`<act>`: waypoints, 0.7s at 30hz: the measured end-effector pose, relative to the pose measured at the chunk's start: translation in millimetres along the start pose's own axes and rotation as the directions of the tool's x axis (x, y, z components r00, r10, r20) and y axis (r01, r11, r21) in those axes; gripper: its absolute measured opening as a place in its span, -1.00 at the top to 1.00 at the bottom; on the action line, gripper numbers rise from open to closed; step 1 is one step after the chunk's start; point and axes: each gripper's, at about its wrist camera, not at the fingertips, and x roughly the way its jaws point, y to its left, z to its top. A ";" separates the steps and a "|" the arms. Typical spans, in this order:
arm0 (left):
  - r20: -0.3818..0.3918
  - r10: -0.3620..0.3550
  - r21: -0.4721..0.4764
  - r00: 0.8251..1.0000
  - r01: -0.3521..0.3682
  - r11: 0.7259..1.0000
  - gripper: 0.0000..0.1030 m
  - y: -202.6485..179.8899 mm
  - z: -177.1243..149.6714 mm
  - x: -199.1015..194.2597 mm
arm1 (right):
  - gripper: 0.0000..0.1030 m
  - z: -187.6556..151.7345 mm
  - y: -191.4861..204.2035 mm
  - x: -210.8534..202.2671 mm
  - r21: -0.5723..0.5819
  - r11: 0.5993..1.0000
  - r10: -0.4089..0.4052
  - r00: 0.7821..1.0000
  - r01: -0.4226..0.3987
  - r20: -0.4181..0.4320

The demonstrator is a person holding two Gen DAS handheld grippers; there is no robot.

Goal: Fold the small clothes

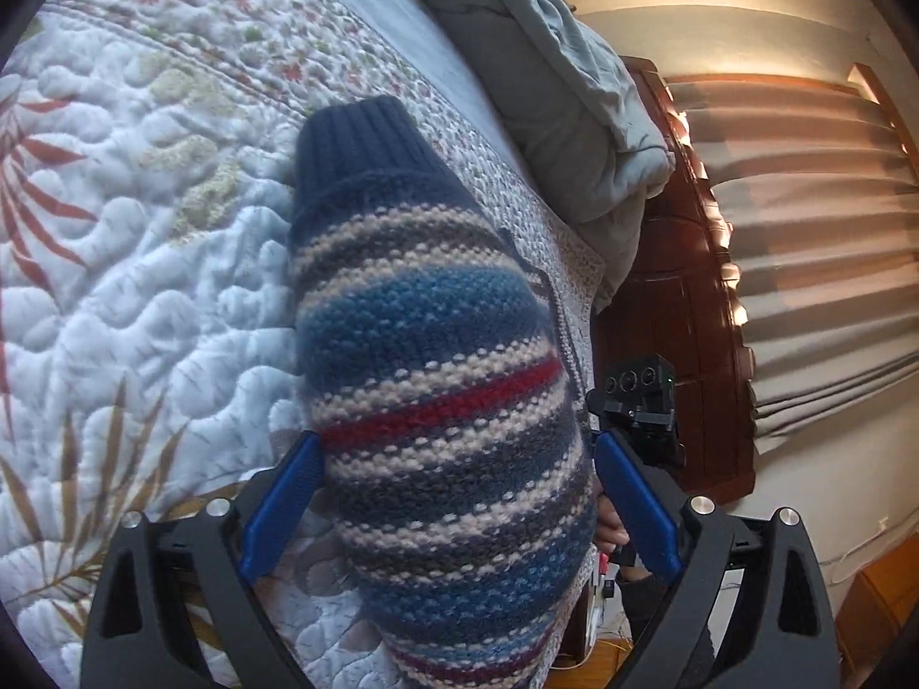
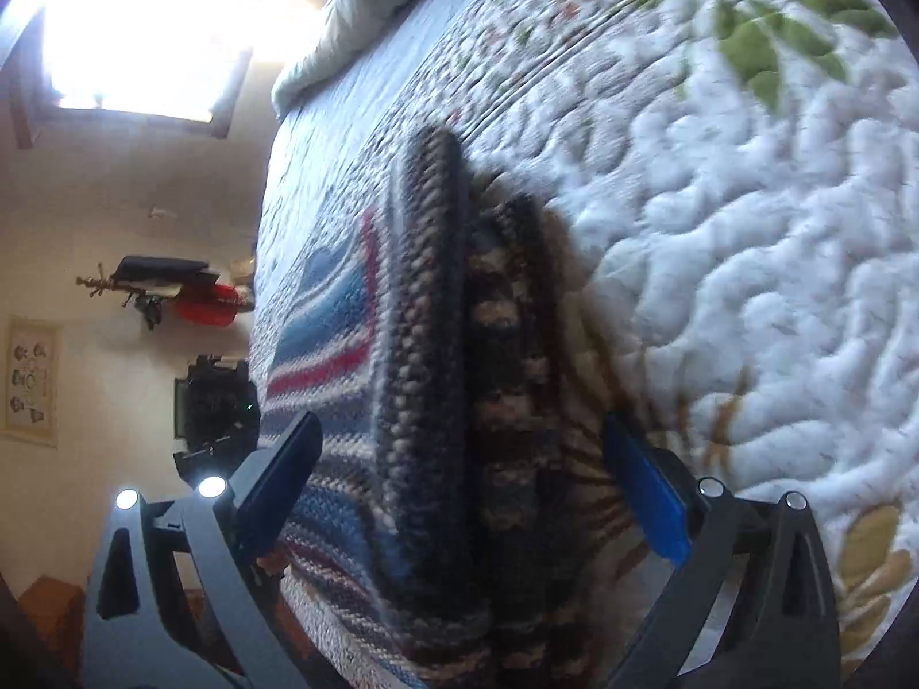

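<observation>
A striped knit sweater lies on the quilted bedspread [image 1: 115, 258]. One sleeve [image 1: 436, 356], banded blue, cream, grey and red with a navy ribbed cuff [image 1: 356, 143], runs away from me between the blue pads [image 1: 281, 505] of my left gripper [image 1: 456, 439]. Its jaws stand wide and do not squeeze the knit. The right wrist view shows a folded, doubled-up edge of the sweater [image 2: 436, 402] between the fingers of my right gripper [image 2: 462, 422], also wide open. The sweater's body [image 2: 327, 356] spreads to the left there. Each gripper shows in the other's view: right [image 1: 637, 396], left [image 2: 212, 402].
A rumpled grey duvet [image 1: 545, 86] lies at the far end of the bed. Dark wooden furniture [image 1: 678, 287] and a pleated curtain [image 1: 804, 229] stand beyond the bed's edge. A bright window [image 2: 143, 28], a wall coat rack [image 2: 161, 293] and a framed picture [image 2: 31, 379] show in the right wrist view.
</observation>
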 end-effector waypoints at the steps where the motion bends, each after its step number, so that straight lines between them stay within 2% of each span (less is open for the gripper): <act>1: 0.001 0.002 0.003 1.000 -0.002 1.000 -0.88 -0.9 1.2 2.3 | -0.90 0.3 2.4 4.1 -0.012 1.000 0.006 1.000 -0.006 -0.016; 5: -0.025 0.023 0.005 0.999 -0.023 1.000 -0.90 -1.1 7.2 13.7 | -0.86 -1.7 6.2 14.9 -0.034 0.998 0.042 0.998 -0.044 -0.051; 7: -0.041 0.046 0.006 0.998 -0.046 0.999 -0.90 -2.8 9.5 19.5 | -0.62 -3.9 7.2 15.5 -0.041 0.998 0.034 0.998 -0.036 -0.049; 9: -0.050 0.067 0.016 0.997 -0.066 0.998 -0.89 -4.7 9.6 23.6 | -0.22 -6.2 4.2 16.8 -0.048 0.999 0.017 0.999 -0.020 -0.049; 10: -0.047 0.071 0.023 0.996 -0.070 0.997 -0.88 -5.7 9.4 25.2 | -0.14 -7.1 3.1 16.0 -0.051 0.999 0.015 0.999 -0.018 -0.048; 12: -0.052 0.116 0.057 0.992 -0.113 0.992 -0.57 -9.1 8.5 29.3 | 0.07 -9.8 0.6 14.0 -0.055 0.998 0.008 0.999 -0.010 -0.036; 15: -0.046 0.147 0.058 0.988 -0.145 0.988 -0.36 -14.3 9.6 31.9 | 0.11 -15.7 1.0 13.2 -0.068 0.998 -0.013 1.000 0.012 -0.013; 21: -0.042 0.232 0.098 0.972 -0.227 0.969 -0.17 -38.5 6.7 33.2 | 0.22 -28.1 17.6 10.4 -0.074 0.996 -0.050 0.998 0.054 0.046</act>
